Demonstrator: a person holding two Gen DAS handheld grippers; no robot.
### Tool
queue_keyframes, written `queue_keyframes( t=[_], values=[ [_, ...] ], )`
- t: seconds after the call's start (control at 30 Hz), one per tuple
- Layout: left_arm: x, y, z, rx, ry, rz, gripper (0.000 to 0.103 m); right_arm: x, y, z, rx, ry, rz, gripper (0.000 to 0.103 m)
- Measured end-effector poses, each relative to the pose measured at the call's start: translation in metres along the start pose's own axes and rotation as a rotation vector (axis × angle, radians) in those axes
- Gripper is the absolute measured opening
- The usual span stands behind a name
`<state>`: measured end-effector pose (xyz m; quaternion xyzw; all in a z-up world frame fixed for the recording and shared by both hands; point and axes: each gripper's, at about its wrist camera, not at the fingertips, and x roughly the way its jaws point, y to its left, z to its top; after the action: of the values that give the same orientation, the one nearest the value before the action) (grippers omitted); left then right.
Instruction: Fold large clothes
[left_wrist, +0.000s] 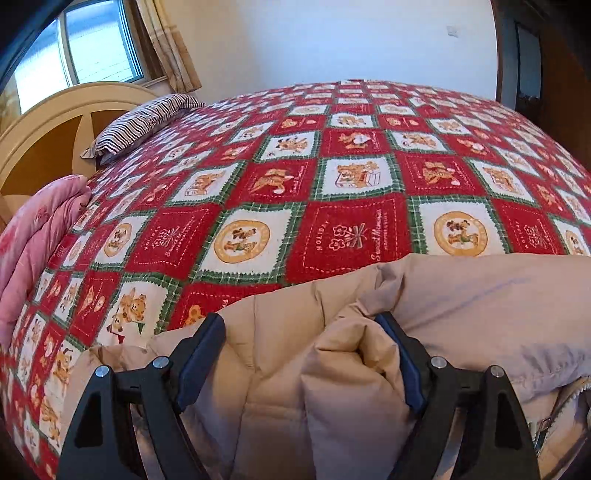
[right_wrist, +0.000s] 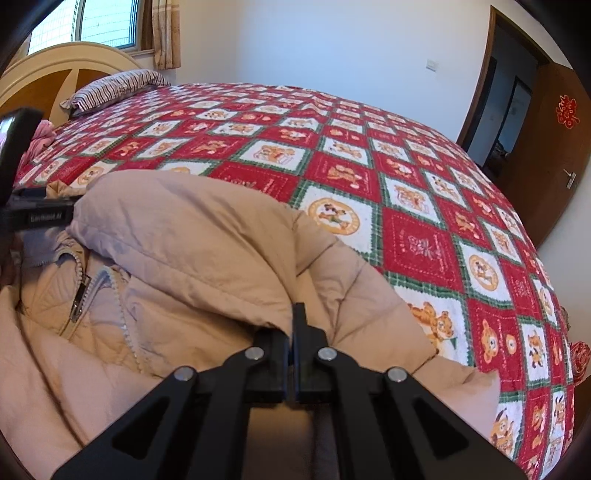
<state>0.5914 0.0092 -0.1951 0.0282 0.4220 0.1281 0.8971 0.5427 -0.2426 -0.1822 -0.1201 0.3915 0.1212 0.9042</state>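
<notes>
A beige quilted puffer jacket (left_wrist: 461, 295) lies bunched at the near edge of the bed. My left gripper (left_wrist: 299, 332) is open, its jaws wide apart around a raised ridge of the jacket's fabric. In the right wrist view the jacket (right_wrist: 177, 236) fills the lower left, with its open zipper (right_wrist: 79, 295) showing. My right gripper (right_wrist: 295, 317) is shut on a fold of the jacket. The left gripper's body (right_wrist: 40, 214) shows at the left edge of the right wrist view.
The bed carries a red, white and green checked blanket (left_wrist: 332, 184) with bear pictures. A striped pillow (left_wrist: 144, 122) and a folded pink quilt (left_wrist: 33, 236) lie by the headboard (left_wrist: 48, 122). A wooden door (right_wrist: 546, 147) stands at the right.
</notes>
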Motion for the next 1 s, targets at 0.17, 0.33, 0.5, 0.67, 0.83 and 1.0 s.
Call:
queue_keyframes(
  t=[0.17,0.33,0.5,0.67,0.83,1.0],
  values=[
    [-0.007,0.003,0.007,-0.01,0.001,-0.028,0.084,-0.022,-0.003,0.0,0.003,-0.017,-0.014,0.009],
    [-0.053,0.014,0.037,-0.106,-0.101,-0.13,0.084,-0.066,-0.017,0.013,0.04,-0.082,-0.073,0.038],
    [-0.049,-0.022,0.05,-0.078,-0.077,-0.232,0.084,-0.062,-0.021,0.058,0.219,-0.155,0.006,0.038],
    [-0.008,-0.044,0.023,-0.04,0.007,-0.19,0.084,-0.007,0.005,0.076,0.259,-0.097,0.092,0.038],
    [-0.012,-0.051,0.01,0.001,-0.02,-0.187,0.084,0.034,0.021,0.047,0.219,0.019,0.091,0.036],
    [-0.014,-0.057,0.003,0.039,-0.027,-0.148,0.084,0.033,0.023,0.041,0.204,0.037,0.087,0.035]
  ],
)
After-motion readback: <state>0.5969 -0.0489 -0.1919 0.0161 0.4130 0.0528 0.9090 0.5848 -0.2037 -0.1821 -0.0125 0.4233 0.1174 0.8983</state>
